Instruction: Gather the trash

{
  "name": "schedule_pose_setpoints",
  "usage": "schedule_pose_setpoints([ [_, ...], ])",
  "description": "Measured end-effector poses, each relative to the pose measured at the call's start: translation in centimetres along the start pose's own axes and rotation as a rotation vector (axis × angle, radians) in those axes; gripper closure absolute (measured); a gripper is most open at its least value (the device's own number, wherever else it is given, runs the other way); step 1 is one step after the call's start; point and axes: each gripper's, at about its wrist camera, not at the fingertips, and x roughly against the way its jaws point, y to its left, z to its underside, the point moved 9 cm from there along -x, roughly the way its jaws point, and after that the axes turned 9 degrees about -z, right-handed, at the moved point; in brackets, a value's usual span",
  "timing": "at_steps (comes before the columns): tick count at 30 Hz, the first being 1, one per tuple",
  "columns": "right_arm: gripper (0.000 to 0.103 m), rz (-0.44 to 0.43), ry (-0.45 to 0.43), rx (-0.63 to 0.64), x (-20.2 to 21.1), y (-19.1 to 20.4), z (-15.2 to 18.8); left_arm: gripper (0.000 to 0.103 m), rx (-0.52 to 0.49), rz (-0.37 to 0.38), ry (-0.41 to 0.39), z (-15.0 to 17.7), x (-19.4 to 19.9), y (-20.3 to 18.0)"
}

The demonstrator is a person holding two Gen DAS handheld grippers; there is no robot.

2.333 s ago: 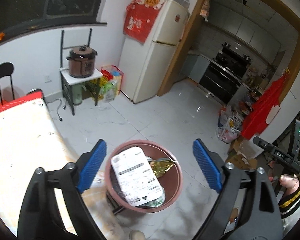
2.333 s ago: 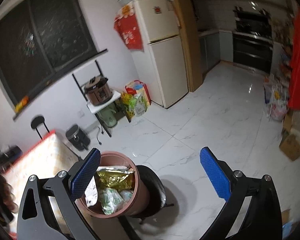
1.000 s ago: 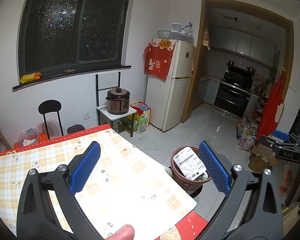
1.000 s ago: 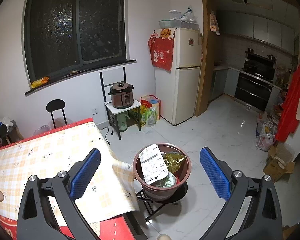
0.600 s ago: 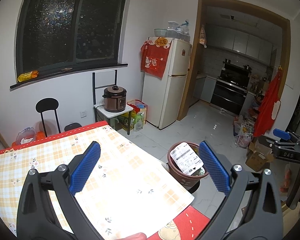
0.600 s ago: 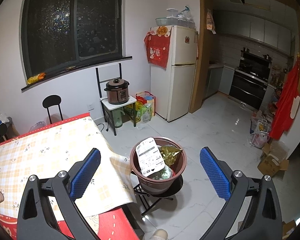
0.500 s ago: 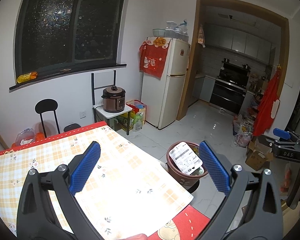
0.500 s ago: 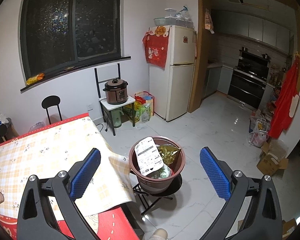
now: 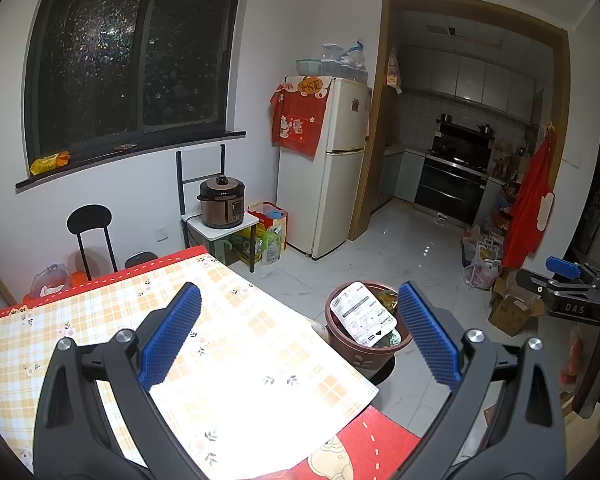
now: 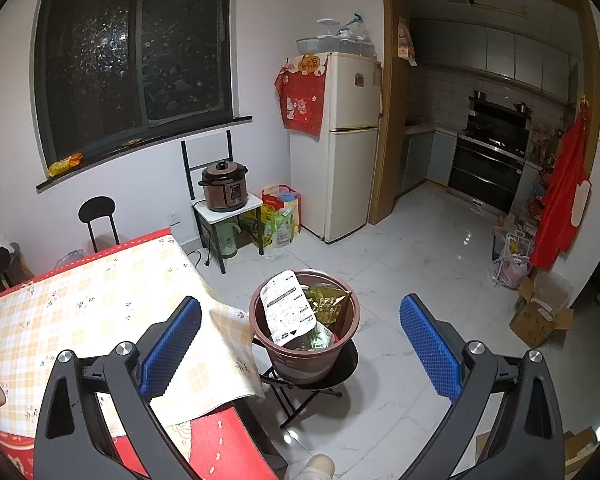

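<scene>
A brown round trash bin (image 10: 300,360) stands on a black stool by the table's corner; it holds a white printed packet (image 10: 286,308), a gold wrapper (image 10: 326,304) and green wrappers. It also shows in the left wrist view (image 9: 360,356). My left gripper (image 9: 298,336) is open and empty, raised above the checked tablecloth (image 9: 240,360). My right gripper (image 10: 300,344) is open and empty, high above the bin. The right gripper's blue pad shows at the right edge of the left wrist view.
A fridge (image 10: 340,140), a rice cooker (image 10: 224,186) on a small rack, a black stool (image 10: 98,210) and bags stand by the far wall. Cardboard boxes (image 10: 540,316) and bags lie at the right. White tile floor (image 10: 420,260) leads into the kitchen.
Both grippers pulled back and up from the bin; the table and whole room came into view. In the last half second the views barely shift.
</scene>
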Motion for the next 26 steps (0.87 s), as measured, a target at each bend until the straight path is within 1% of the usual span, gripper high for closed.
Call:
schedule_pose_setpoints([
  [17, 0.005, 0.006, -0.012, -0.009, 0.9, -0.6, 0.21, 0.006, -0.016, 0.008, -0.014, -0.07, 0.41, -0.42],
  [26, 0.005, 0.003, -0.008, -0.005, 0.82, -0.46, 0.23, 0.006, -0.022, -0.013, -0.014, 0.4, 0.75, -0.28],
])
